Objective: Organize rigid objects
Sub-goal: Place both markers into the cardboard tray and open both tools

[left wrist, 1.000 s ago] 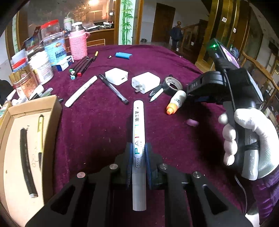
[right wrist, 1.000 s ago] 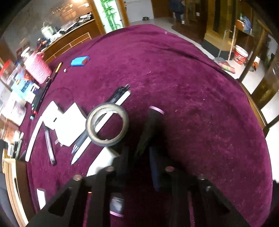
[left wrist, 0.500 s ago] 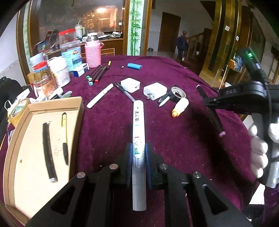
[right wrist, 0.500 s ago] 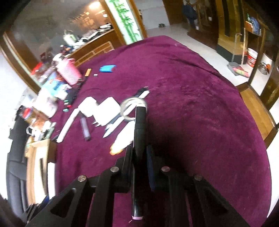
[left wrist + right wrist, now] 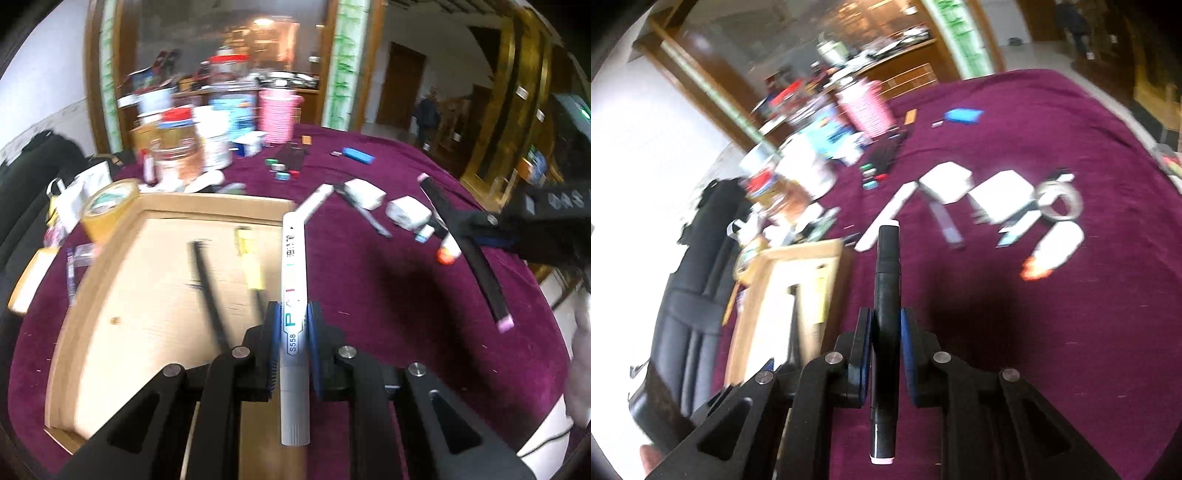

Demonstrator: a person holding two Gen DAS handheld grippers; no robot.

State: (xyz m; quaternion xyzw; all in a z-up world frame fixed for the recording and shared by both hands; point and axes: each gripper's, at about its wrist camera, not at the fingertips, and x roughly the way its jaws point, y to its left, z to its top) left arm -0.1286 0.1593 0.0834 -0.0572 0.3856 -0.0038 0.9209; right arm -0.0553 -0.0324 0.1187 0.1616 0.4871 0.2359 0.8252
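A white paint marker [image 5: 293,295] is clamped between the pads of the left gripper [image 5: 293,325], its tip held over the edge of the cardboard tray [image 5: 103,258], where a black pen [image 5: 208,291] and a yellow pen [image 5: 251,266] lie. A black marker [image 5: 886,295] is gripped by the right gripper [image 5: 885,332] above the purple tablecloth [image 5: 1052,350], right of the tray.

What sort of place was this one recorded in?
Probably a home or a shop's front room, not a lab: a round table under maroon cloth, jars and clutter at its far edge, a wooden counter behind, and dark wooden doors.
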